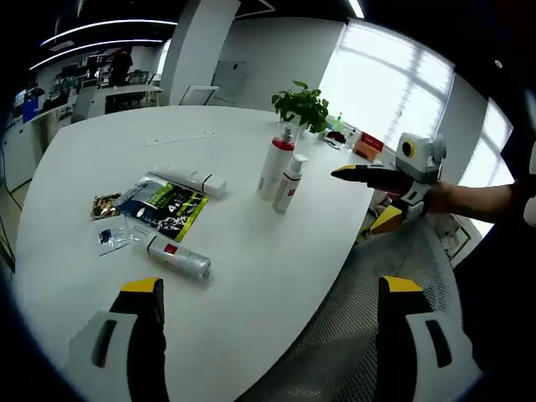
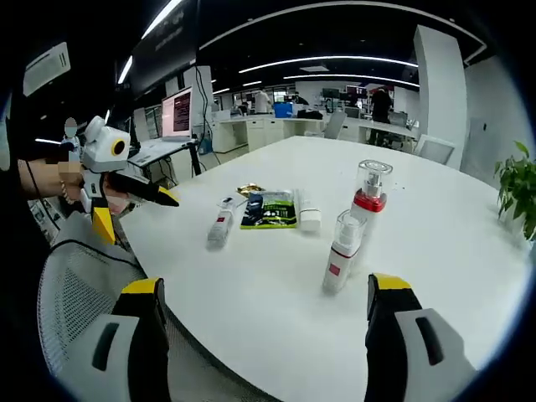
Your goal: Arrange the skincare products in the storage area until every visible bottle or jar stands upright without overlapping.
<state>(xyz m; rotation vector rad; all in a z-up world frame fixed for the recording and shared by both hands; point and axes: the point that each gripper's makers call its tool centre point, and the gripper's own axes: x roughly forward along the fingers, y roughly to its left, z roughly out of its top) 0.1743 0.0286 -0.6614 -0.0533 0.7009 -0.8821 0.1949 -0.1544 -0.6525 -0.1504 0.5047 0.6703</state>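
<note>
Standing upright, two bottles (image 2: 356, 222) touch; both grippers (image 1: 272, 289) (image 2: 261, 289) gape empty.

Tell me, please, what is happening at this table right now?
A person holds a gripper in each hand over a white table, and both the left gripper and the right gripper are open and hold nothing. Two bottles, a taller one and a shorter one, stand upright together. A silver bottle and a white tube lie flat beside a green sachet, not yet stood up.

White table (image 1: 251, 251), two upright bottles (image 1: 275, 167) (side by side), lying tubes (image 1: 177, 257), sachets (image 1: 163, 203), potted plant (image 1: 303, 105)
</note>
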